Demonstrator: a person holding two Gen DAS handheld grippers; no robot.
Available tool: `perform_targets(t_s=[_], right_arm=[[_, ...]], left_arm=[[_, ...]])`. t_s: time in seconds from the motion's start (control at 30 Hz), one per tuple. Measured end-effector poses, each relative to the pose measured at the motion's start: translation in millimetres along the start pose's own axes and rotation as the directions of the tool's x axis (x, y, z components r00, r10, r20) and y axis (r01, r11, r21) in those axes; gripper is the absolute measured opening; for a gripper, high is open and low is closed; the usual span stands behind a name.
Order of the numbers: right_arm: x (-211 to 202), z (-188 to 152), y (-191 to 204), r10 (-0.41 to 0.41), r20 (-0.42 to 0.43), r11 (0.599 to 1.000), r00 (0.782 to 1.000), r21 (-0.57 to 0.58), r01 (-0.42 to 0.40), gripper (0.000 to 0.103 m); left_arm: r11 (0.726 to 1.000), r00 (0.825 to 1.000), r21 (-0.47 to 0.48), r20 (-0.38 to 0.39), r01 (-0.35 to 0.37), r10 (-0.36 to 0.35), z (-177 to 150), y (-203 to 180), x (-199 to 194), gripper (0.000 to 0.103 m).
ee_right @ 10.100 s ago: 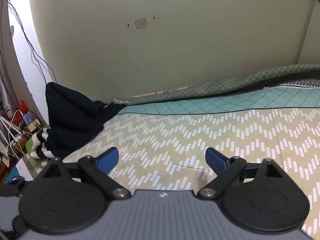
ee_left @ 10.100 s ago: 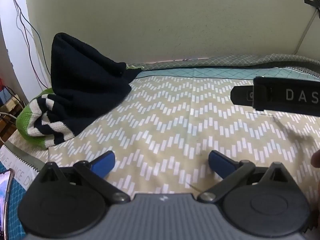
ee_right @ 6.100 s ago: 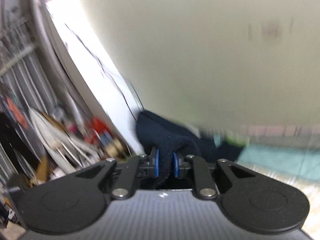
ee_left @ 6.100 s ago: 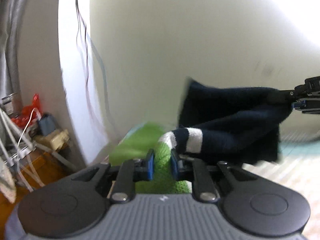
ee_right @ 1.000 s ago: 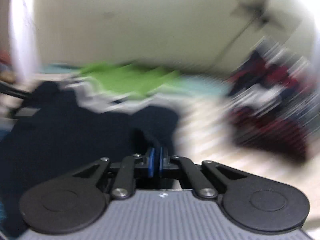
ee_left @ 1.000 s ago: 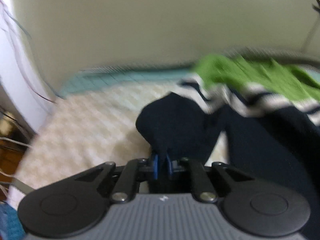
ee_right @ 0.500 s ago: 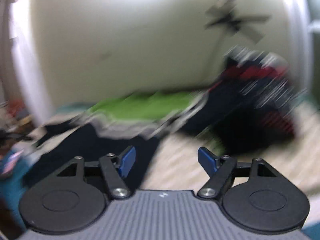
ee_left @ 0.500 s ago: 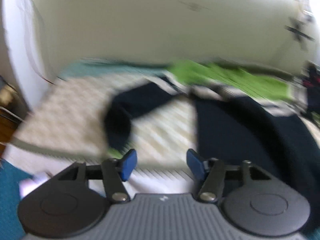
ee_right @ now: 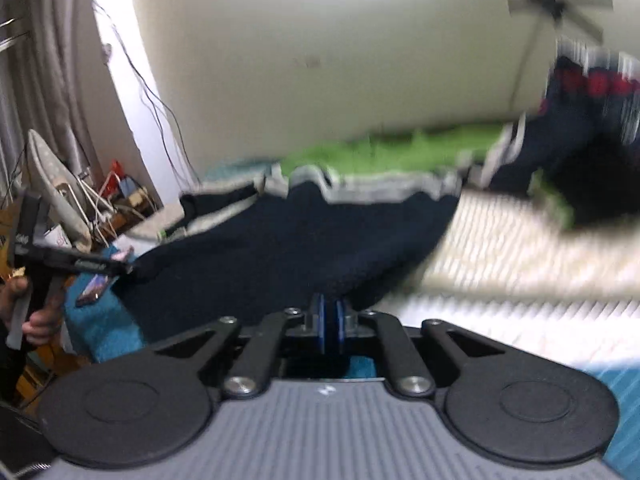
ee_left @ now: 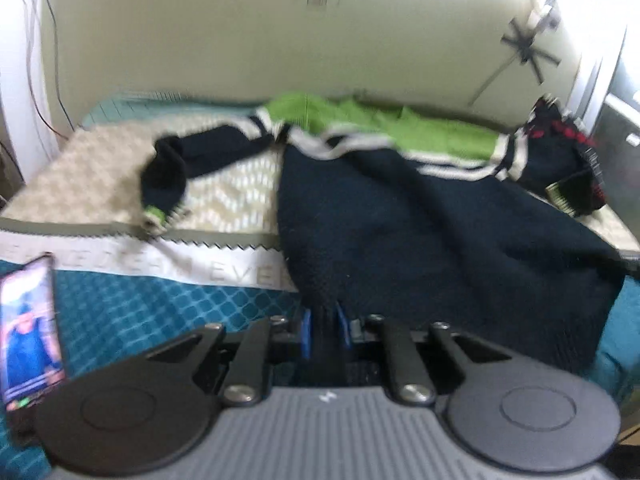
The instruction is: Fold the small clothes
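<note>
A navy knit sweater [ee_left: 420,224] with white stripes and a green top part lies spread on the bed, its hem toward me. One sleeve [ee_left: 176,164] lies out to the left. My left gripper [ee_left: 323,330] is shut on the sweater's near hem at its left corner. My right gripper [ee_right: 329,330] is shut on the near hem of the sweater [ee_right: 288,248] at the other corner. The left gripper also shows in the right wrist view [ee_right: 86,266], held in a hand. Both views are blurred.
A phone [ee_left: 28,332] lies on the teal blanket [ee_left: 160,304] at the near left. Another dark garment with red marks [ee_left: 568,164] is piled at the far right by the wall. Cables and clutter [ee_right: 100,200] stand left of the bed.
Half a second ago both grippers were open above the sweater. Now both have dropped to the near hem and shut on it.
</note>
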State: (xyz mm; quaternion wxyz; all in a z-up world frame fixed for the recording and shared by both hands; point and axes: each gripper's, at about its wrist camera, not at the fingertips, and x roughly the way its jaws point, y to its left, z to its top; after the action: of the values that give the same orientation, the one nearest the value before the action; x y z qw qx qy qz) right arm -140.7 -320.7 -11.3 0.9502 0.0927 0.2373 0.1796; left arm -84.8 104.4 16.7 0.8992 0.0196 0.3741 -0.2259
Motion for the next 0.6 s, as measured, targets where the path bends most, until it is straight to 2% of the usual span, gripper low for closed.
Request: perform_targets(t_s=[0.1, 0.2, 0.23, 0.27, 0.33, 0.37, 0.4, 0.43, 0.47, 0.5, 0.53, 0.57, 0.6], right_arm=[[-36.2, 18.3, 0.0, -0.021, 0.017, 0.999, 1.0, -0.038, 0.021, 0.001], [-64.1, 17.6, 3.9, -0.031, -0.021, 0.997, 0.999, -0.076, 0.029, 0.001], [-67.3, 13.8, 5.0, -0.035, -0.043, 0.996, 0.998, -0.084, 0.031, 0.001], [-65.4, 7.9, 5.4, -0.046, -0.073, 0.995, 0.996, -0.094, 0.039, 0.003], [-55.6, -3.5, 0.7, -0.094, -0.121, 0.99, 0.988, -0.114, 0.08, 0.016], [-50.3, -6.7, -5.1, -0.135, -0.129, 0.986, 0.982, -0.119, 0.12, 0.053], [-47.3, -6.8, -11.1, -0.176, -0.113, 0.98, 0.978, -0.11, 0.163, 0.054], [-46.8, -3.8, -17.2, -0.209, -0.082, 0.975, 0.975, -0.091, 0.201, 0.052], [-46.3, 1.8, -21.9, -0.214, -0.067, 0.975, 0.975, -0.069, 0.209, 0.051], [-45.5, 8.3, -24.9, -0.2, -0.049, 0.979, 0.978, -0.046, 0.198, 0.051], [-43.9, 14.8, -26.0, -0.181, -0.023, 0.983, 0.983, -0.031, 0.18, 0.051], [-32.2, 26.7, -22.5, -0.14, 0.016, 0.99, 0.99, -0.03, 0.14, 0.051], [-32.2, 26.7, -22.5, -0.14, 0.016, 0.99, 0.99, -0.03, 0.14, 0.051]], left_arm=[[0.998, 0.998, -0.03, 0.031, 0.049, -0.048, -11.1, -0.6, -34.9, 0.012], [0.995, 0.995, -0.038, 0.035, 0.093, -0.092, -30.7, -4.6, -53.5, 0.013], [0.995, 0.996, -0.036, 0.023, 0.093, -0.092, -36.7, -7.6, -50.9, 0.017], [0.996, 0.997, -0.03, 0.003, 0.079, -0.079, -41.9, -8.7, -46.2, 0.023], [0.999, 0.999, -0.025, -0.028, 0.025, -0.026, -45.2, -3.8, -35.8, 0.03], [0.999, 0.999, -0.035, -0.033, -0.009, 0.008, -43.1, 2.2, -33.4, 0.03], [0.998, 0.999, -0.057, -0.029, -0.033, 0.031, -38.0, 10.9, -33.4, 0.03], [0.996, 0.999, -0.08, -0.016, -0.05, 0.049, -32.0, 20.0, -35.6, 0.031], [0.992, 0.997, -0.102, 0.006, -0.074, 0.075, -24.0, 30.4, -37.7, 0.037], [0.987, 0.993, -0.118, 0.032, -0.106, 0.11, -15.9, 39.0, -38.9, 0.042], [0.981, 0.987, -0.132, 0.061, -0.142, 0.151, -6.2, 47.0, -39.0, 0.052], [0.975, 0.979, -0.144, 0.084, -0.171, 0.185, 2.8, 53.4, -35.7, 0.056], [0.968, 0.972, -0.153, 0.101, -0.198, 0.214, 13.5, 61.1, -30.1, 0.056]])
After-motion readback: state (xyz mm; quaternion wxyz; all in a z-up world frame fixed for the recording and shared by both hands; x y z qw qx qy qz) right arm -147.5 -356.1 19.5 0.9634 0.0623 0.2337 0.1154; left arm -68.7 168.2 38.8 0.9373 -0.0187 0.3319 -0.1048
